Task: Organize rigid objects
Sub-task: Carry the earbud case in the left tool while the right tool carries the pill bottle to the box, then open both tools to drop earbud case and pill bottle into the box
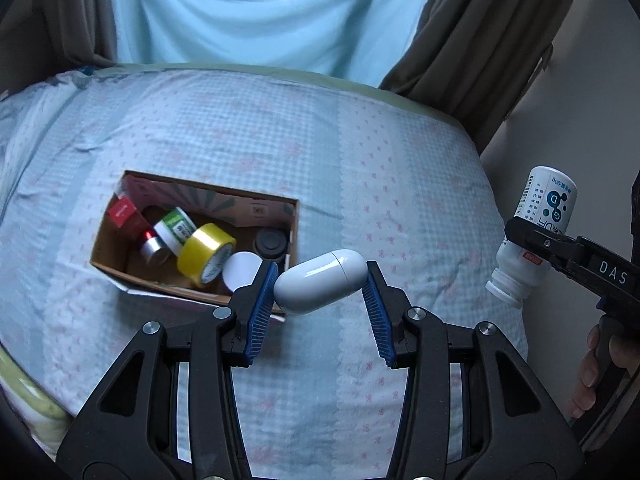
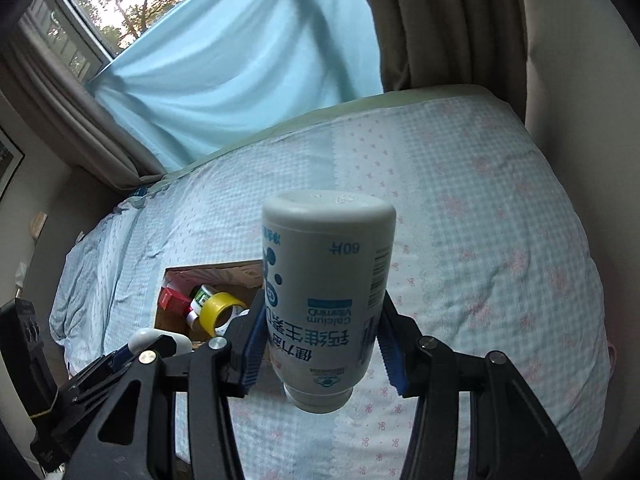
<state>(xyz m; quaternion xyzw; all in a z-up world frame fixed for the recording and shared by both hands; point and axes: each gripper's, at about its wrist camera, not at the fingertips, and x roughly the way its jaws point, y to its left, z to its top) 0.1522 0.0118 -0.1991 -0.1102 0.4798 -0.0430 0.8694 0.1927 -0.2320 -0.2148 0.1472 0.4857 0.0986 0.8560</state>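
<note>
Over the left part of the bed, lying on the checked sheet: an open cardboard box already part filled. From its left end to its right: a red carton, a silver can, a green-and-white labelled tub, a yellow tape roll, a white round lid, a dark jar. Same box seen smaller from the right wrist view, far left of the bottle.

Just right of the box's near corner, held up off the sheet: left gripper, blue ribbed fingers clamped end to end on a white capsule-shaped case, long axis lying across the gap, tilted slightly.

Further right, near the wall: right gripper, fingers pinched on a white calcium and vitamin D bottle, gripped low on the body, cap end down and base pointing up and away. Bare hand visible on the handle at the far right edge of the left wrist view.

Step in hand, as judged: carrying, both items secured and clear of the bed, neither yet over the box. Next move calls for swinging both leftward above the opening, capsule toward the free floor near the right wall of the box, bottle probably after it, given little room left. Needs lowering before letting go, since smooth rounded shells would likely roll or bounce off the soft bedding if dropped from height.
</note>
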